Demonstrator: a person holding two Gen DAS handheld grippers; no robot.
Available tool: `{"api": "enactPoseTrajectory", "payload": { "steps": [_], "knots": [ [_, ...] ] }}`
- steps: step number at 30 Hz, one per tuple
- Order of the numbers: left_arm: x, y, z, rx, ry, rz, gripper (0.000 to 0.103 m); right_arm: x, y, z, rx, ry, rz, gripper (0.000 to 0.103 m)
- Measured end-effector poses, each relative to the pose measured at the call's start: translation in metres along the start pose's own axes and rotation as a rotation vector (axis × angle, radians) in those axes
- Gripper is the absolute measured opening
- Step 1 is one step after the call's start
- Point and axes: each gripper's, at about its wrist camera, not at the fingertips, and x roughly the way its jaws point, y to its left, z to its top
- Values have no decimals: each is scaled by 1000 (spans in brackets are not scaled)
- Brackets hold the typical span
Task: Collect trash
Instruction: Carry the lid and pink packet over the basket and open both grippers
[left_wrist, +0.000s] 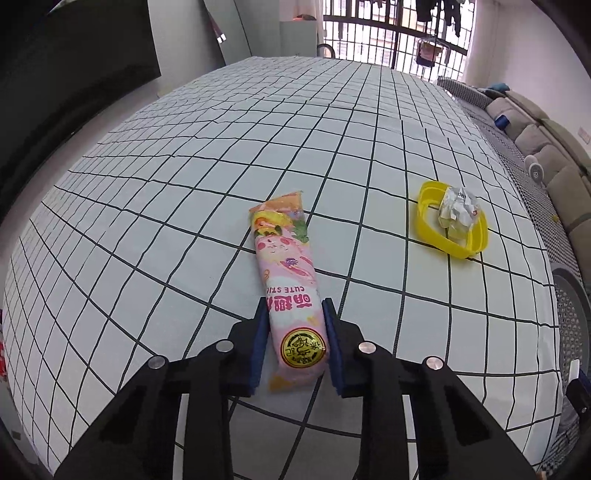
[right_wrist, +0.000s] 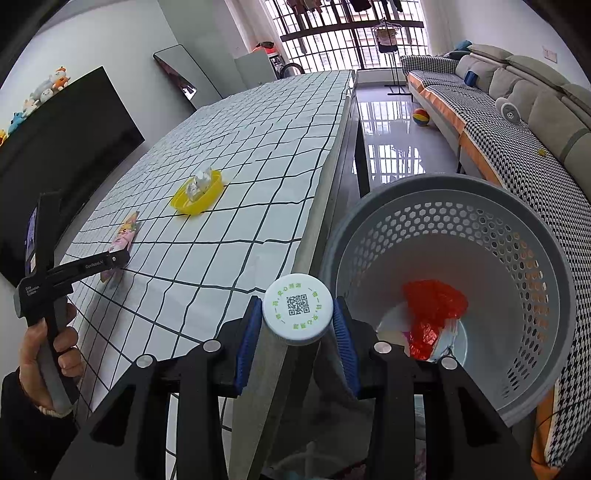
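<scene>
a living room with a barred window, a grey sofa (right_wrist: 532, 85) and a black tv (right_wrist: 70, 122) surrounds a long bench (left_wrist: 184, 184) covered in a white cloth with a black grid. on the cloth lies a pink snack wrapper (left_wrist: 291, 295), long and flat, printed with cartoon figures, the words "cute sti…" and a round gold seal near its close end. the left gripper (left_wrist: 295, 347) has its blue-padded jaws set on either side of that end, touching or nearly touching the edges; whether they press it i cannot tell. further right on the bench sits a yellow plastic lid (left_wrist: 452, 225) with crumpled silver foil (left_wrist: 458, 208) in it, well apart from the wrapper. the right gripper (right_wrist: 297, 323) has its jaws closed on a white round bottle cap (right_wrist: 297, 314) bearing a qr code and green lettering, held past the bench edge, just beside the rim of a grey perforated waste basket (right_wrist: 517, 258). inside the basket lie a crumpled red plastic bag (right_wrist: 432, 310) and some pale paper.
</scene>
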Motion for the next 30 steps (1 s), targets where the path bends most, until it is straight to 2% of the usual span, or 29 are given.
{"api": "enactPoseTrajectory", "payload": {
  "steps": [10,13,20,30],
  "knots": [
    [-33,-12,-9,58,-75,-16,23,-10,8,-2,-12,-20,-10,38],
    [-45,-23,-12,88,-96,-41,23,-14,10,-2,-15,-27,-16,38],
    [-72,-74,-20,178,-122,-134,23,-32,-2,-4,3,-58,-32,38],
    [-99,-154,-29,300,-148,-261,23,-54,-45,-12,52,-76,-83,38]
  ]
}}
